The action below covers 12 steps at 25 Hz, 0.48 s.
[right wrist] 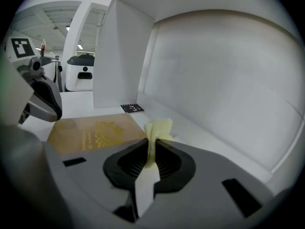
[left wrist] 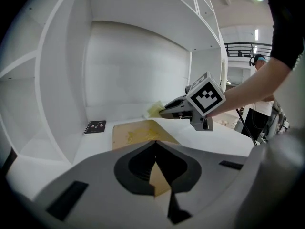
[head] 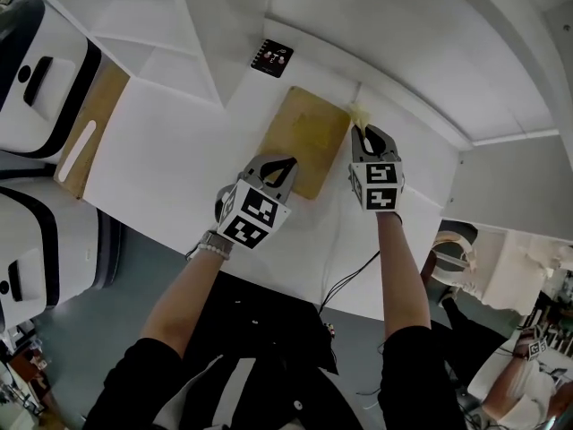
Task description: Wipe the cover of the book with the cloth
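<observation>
I work two claws here: my left gripper [head: 283, 167] and my right gripper [head: 365, 131]. Before them I count one tan book [head: 309, 137], one yellow cloth [head: 360, 115] and one small black spiral notebook [head: 272, 57].

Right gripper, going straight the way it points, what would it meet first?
Likely the white back wall past its cloth, though depth is unclear; the book lies left of its line.

Flat tan book [head: 304, 141], yellow cloth [head: 360, 113] beside
</observation>
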### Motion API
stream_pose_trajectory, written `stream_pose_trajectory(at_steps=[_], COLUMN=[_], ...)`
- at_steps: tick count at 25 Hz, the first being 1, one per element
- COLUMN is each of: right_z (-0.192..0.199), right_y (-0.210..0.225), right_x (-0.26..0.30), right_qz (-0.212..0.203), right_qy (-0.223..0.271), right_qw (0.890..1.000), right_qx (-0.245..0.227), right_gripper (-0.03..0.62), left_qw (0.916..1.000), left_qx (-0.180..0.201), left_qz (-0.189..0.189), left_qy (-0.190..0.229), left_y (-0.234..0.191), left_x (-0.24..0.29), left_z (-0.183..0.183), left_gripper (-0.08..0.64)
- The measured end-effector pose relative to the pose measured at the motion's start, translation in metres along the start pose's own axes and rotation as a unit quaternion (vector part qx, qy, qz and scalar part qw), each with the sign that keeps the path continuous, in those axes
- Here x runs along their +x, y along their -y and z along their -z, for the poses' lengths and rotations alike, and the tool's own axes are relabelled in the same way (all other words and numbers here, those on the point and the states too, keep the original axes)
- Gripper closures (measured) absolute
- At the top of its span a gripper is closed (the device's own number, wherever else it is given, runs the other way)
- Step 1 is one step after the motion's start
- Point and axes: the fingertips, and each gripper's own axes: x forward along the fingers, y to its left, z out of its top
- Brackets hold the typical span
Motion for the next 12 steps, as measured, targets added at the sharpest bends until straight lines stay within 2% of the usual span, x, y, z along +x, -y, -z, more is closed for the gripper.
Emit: stream_pose_trajectory(at_steps=[5,12], right_z=[0.006,0.011], right_y=[-0.002,-0.012], right_x=[0.017,0.025], right_qz=[-0.001,-0.015], right_qy=[-0.025,-0.042], right_qw=[0.999,0.999], right_qx=[-0.022,-0.030], right_gripper=[0.555,0.555], left_qw=[0.9999,0.9996], left_qx=[0.006,0.006], left_qz=[-0.005,-0.006], left_qy=[-0.006,-0.025], left_y=[-0.004,-0.007], left_x=[0.005,0.012], left_z=[0.004,0.017], left_gripper=[0.560,0.560])
